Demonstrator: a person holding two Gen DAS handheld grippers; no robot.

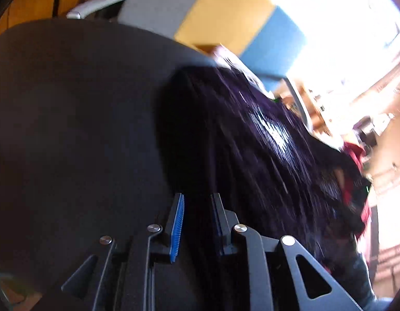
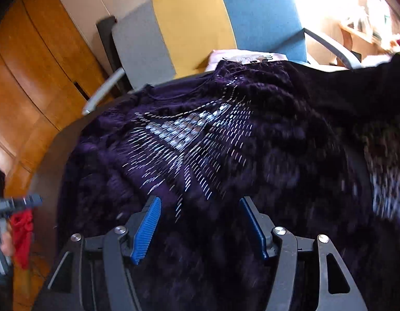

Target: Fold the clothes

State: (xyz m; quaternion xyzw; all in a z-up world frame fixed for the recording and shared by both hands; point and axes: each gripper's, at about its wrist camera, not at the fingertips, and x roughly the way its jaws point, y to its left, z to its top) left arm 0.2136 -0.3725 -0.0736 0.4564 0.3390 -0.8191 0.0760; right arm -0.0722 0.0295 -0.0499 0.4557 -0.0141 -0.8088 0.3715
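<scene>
A dark purple knitted sweater [image 2: 200, 142] with rows of silver beads lies spread over a dark round table [image 2: 58, 160]. My right gripper [image 2: 200, 220] hovers just above the sweater's near part with its blue pads [image 2: 145, 233] wide apart, and nothing is pinched between them. In the left wrist view the sweater [image 1: 251, 142] covers the right half of the table [image 1: 70, 129]. My left gripper [image 1: 197, 223] sits at the sweater's left edge, jaws narrowly apart, the blue pad [image 1: 177, 228] bare. The picture is motion-blurred.
A chair [image 2: 194, 20] with grey, yellow and blue panels stands behind the table, with a pale garment [image 2: 241, 55] on its seat. A wooden cabinet [image 2: 31, 77] stands at the left. A speckled dark cloth [image 2: 386, 181] lies at the right. A hand with a red sleeve [image 2: 22, 230] is at far left.
</scene>
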